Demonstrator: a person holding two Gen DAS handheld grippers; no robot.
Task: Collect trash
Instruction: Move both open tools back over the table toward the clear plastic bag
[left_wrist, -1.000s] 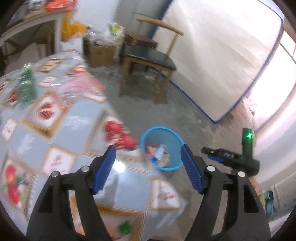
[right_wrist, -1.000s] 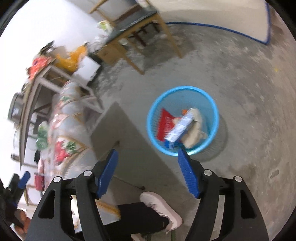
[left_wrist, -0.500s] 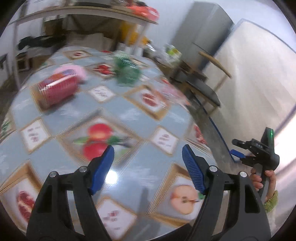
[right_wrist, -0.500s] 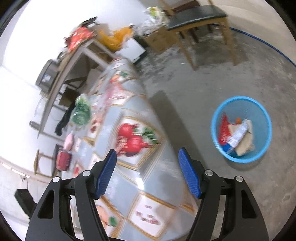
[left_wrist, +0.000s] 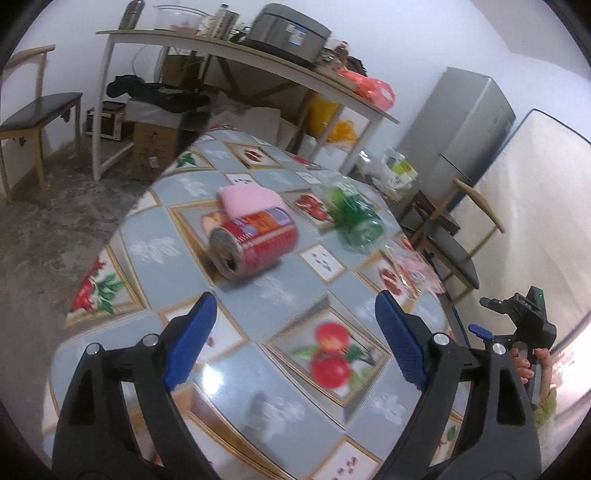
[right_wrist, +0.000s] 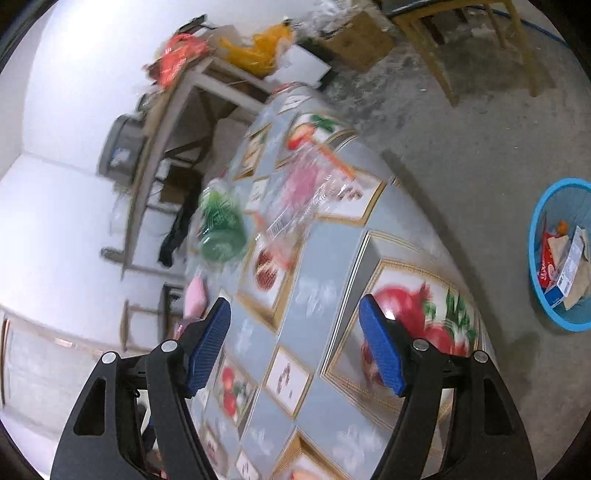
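Left tongs opening (empty), right tongs agape

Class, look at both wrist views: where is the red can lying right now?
In the left wrist view the red can lies on its side mid-table, just before the pink roll, left of the green bottle.

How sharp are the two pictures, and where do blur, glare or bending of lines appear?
Left wrist view: mostly sharp near the gripper, mild motion blur on the red can and green bottle, a glare patch on the tablecloth, shelf lines bent by the fisheye. Right wrist view: stronger smear over the bottle and clear wrapper; the blue basket stays fairly clear.
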